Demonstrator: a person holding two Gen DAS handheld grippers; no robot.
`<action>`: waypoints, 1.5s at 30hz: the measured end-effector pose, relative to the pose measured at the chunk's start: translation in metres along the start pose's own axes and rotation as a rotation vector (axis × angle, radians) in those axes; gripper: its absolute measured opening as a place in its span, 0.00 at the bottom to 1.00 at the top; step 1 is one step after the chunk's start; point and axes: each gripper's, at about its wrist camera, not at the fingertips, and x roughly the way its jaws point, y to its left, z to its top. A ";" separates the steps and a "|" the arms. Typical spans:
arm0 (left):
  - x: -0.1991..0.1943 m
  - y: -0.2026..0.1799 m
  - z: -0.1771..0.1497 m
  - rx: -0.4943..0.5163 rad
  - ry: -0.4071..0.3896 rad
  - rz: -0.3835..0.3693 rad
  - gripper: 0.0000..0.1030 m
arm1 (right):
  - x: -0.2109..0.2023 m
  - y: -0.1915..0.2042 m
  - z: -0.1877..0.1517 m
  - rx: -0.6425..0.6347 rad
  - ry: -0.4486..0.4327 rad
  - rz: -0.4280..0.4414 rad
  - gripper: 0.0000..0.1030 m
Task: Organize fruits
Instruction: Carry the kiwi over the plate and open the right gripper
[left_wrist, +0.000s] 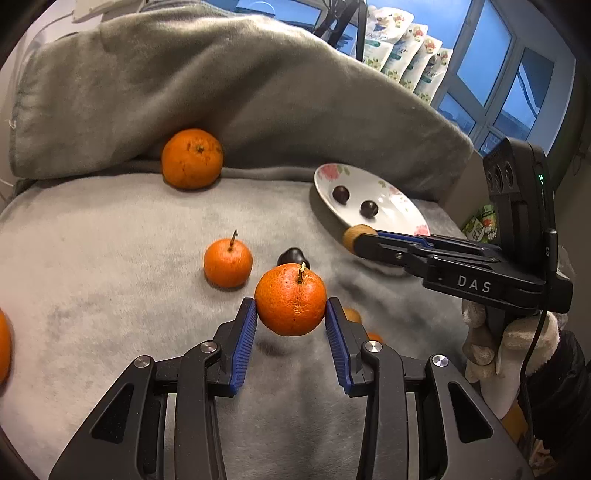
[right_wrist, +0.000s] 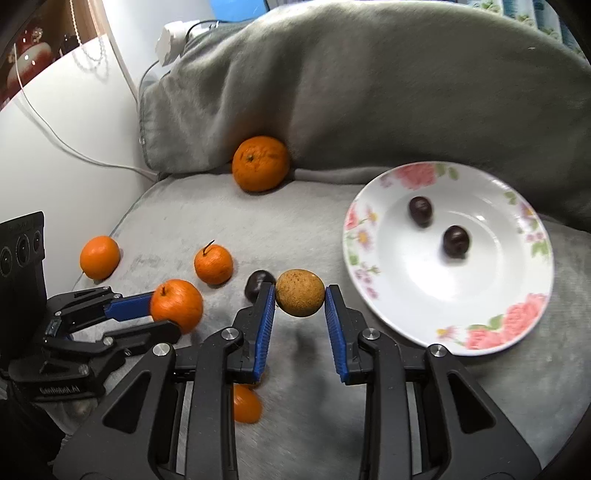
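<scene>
Left gripper (left_wrist: 291, 314) pinching a stemmed mandarin (left_wrist: 290, 301) between blue pads, lifted clear of the grey blanket (left_wrist: 110, 277). Right gripper (right_wrist: 300, 299) clamped on a brown round fruit (right_wrist: 300, 292), held just beside the near rim of the floral plate (right_wrist: 480, 332). Two dark fruits (right_wrist: 420, 210) in the plate's bowl, slightly apart. One more dark fruit (right_wrist: 256, 283) on the blanket just behind the right gripper's left pad. Large orange (right_wrist: 260, 163) tucked against the blanket fold at the back. Small stemmed mandarin (right_wrist: 213, 265) and another mandarin (right_wrist: 99, 257) lying loose on the blanket to the left, apart from each other. Gloved hand (left_wrist: 509, 343) gripping the right tool's handle.
</scene>
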 end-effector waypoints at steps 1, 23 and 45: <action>-0.001 -0.001 0.001 0.000 -0.004 -0.002 0.35 | -0.005 -0.003 0.000 0.001 -0.008 -0.006 0.28; 0.015 -0.045 0.038 0.047 -0.052 -0.070 0.35 | -0.057 -0.059 -0.001 0.054 -0.104 -0.130 0.28; 0.062 -0.073 0.061 0.078 -0.020 -0.084 0.35 | -0.064 -0.100 0.000 0.073 -0.103 -0.210 0.28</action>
